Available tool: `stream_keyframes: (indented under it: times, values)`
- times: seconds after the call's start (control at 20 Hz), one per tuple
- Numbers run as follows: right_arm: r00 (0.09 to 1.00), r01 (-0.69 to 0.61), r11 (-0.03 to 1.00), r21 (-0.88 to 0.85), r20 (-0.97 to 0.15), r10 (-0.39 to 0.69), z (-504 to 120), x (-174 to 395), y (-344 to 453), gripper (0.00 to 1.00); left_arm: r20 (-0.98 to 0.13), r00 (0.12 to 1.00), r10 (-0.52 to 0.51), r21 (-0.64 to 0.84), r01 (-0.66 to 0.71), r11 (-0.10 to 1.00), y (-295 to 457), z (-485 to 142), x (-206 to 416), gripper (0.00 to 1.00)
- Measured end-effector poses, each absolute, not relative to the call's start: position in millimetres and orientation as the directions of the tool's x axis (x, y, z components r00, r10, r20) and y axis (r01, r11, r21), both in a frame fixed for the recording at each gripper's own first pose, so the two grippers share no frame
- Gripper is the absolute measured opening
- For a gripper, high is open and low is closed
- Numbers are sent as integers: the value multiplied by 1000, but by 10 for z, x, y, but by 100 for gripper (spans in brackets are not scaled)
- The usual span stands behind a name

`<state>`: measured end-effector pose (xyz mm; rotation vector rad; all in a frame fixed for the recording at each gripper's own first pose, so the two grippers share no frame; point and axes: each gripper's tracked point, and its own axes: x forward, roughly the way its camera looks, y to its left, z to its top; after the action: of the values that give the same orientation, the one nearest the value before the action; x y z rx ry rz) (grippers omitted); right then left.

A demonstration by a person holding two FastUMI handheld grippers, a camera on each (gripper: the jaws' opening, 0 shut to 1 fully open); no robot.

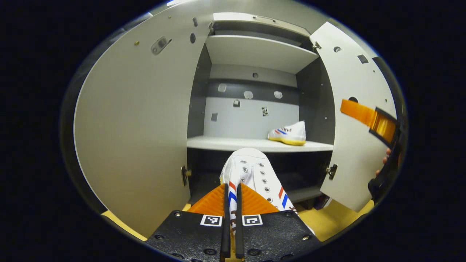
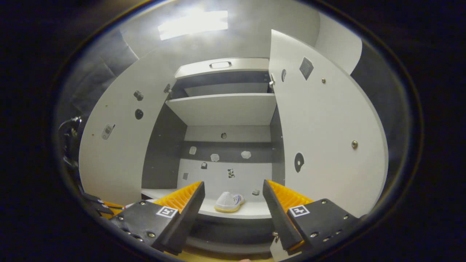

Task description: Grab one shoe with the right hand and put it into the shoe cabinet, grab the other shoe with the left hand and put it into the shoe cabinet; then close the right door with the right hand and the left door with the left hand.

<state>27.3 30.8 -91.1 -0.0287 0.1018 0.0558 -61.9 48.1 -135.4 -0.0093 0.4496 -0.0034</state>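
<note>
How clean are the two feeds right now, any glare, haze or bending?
Left gripper view: sharp and evenly lit, the held shoe crisp, the cabinet doors bowed by the fisheye. Right gripper view: hazy, with ceiling-light glare washing out the top, and the shoe on the shelf soft.

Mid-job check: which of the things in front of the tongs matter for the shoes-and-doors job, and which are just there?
Part of the job:
- shoe held in the left tongs
- shoe on the middle shelf
- cabinet
- left door, open
- right door, open
- right tongs, open and holding nothing

Just there:
- small fittings on the back wall
- ceiling light
</note>
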Motion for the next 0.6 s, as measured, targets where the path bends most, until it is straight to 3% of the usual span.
stream_keyframes:
  times: [0.35,0.6]
  values:
    - [991,-39,998,-49,-127,33,-1004,309,168,95,-251,968,8,23,-3,1000,428,-790,224,5]
    - [992,-29,998,-60,-125,22,-987,300,41,95,-210,978,-10,-16,7,1000,405,-756,829,5]
